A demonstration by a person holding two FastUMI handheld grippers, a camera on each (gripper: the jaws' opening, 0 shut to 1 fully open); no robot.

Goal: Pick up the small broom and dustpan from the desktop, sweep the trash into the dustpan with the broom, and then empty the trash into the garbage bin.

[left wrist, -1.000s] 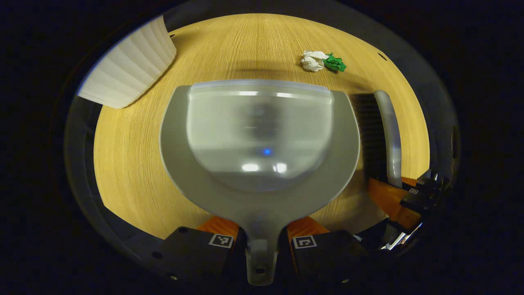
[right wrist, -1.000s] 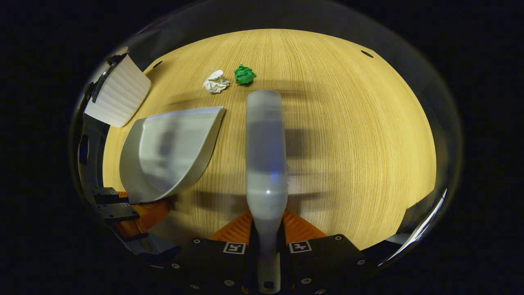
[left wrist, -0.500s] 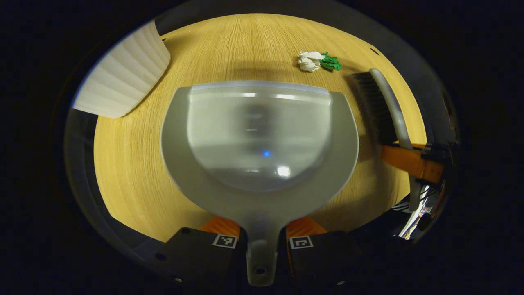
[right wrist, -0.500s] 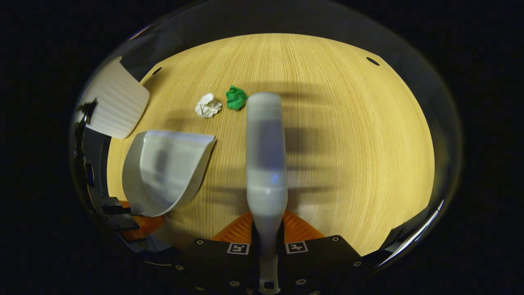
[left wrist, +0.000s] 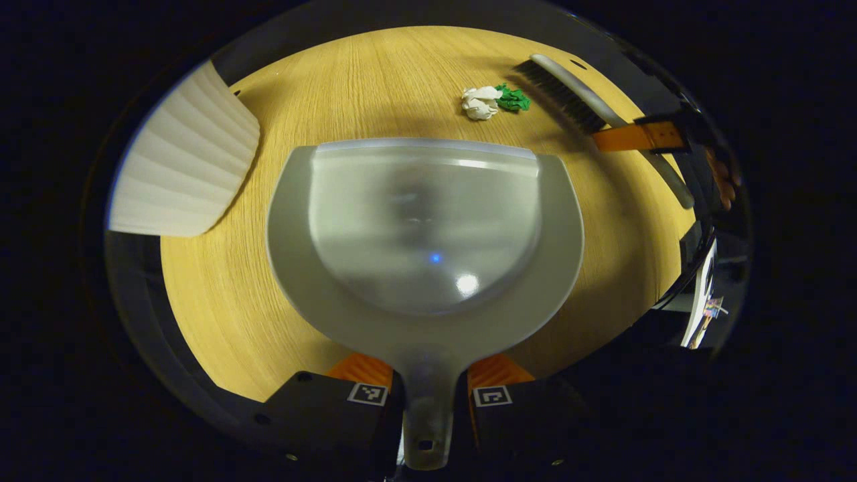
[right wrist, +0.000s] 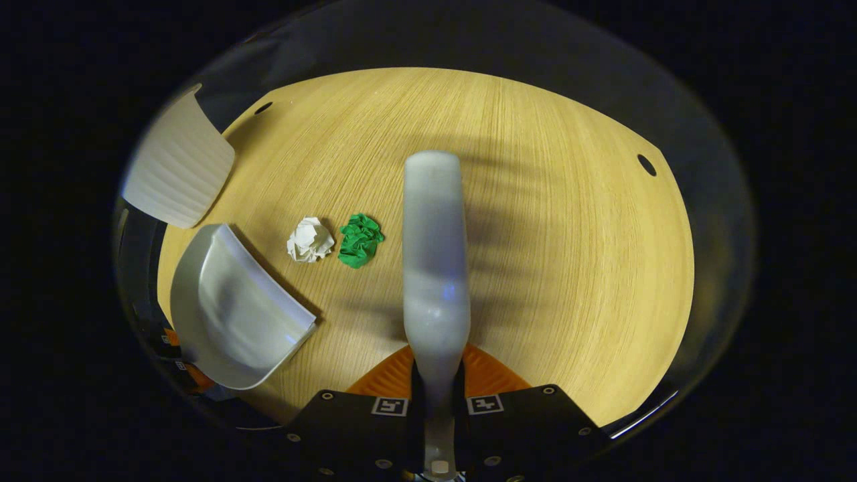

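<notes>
My left gripper [left wrist: 428, 381] is shut on the handle of the grey dustpan [left wrist: 425, 227], whose wide mouth faces away over the wooden desktop [left wrist: 221, 294]. Beyond its front lip lie a white paper ball [left wrist: 477, 104] and a green paper ball [left wrist: 512, 98], touching each other. My right gripper [right wrist: 435, 391] is shut on the grey handle of the small broom [right wrist: 434, 261]. In the left gripper view the broom [left wrist: 569, 94] hangs bristles down just right of the two balls. In the right gripper view the white ball [right wrist: 310, 239] and green ball [right wrist: 359, 239] lie left of the broom, with the dustpan [right wrist: 231, 314] lower left.
A white ribbed garbage bin [left wrist: 181, 167] stands at the left of the desktop, also at the upper left as the bin [right wrist: 175, 167] in the right gripper view. Small dark holes [right wrist: 646, 164] mark the desktop near its far edge. The desk's edge runs close behind both grippers.
The right gripper has carried the broom forward, from beside the dustpan to just right of the paper balls. The dustpan has held nearly still.
</notes>
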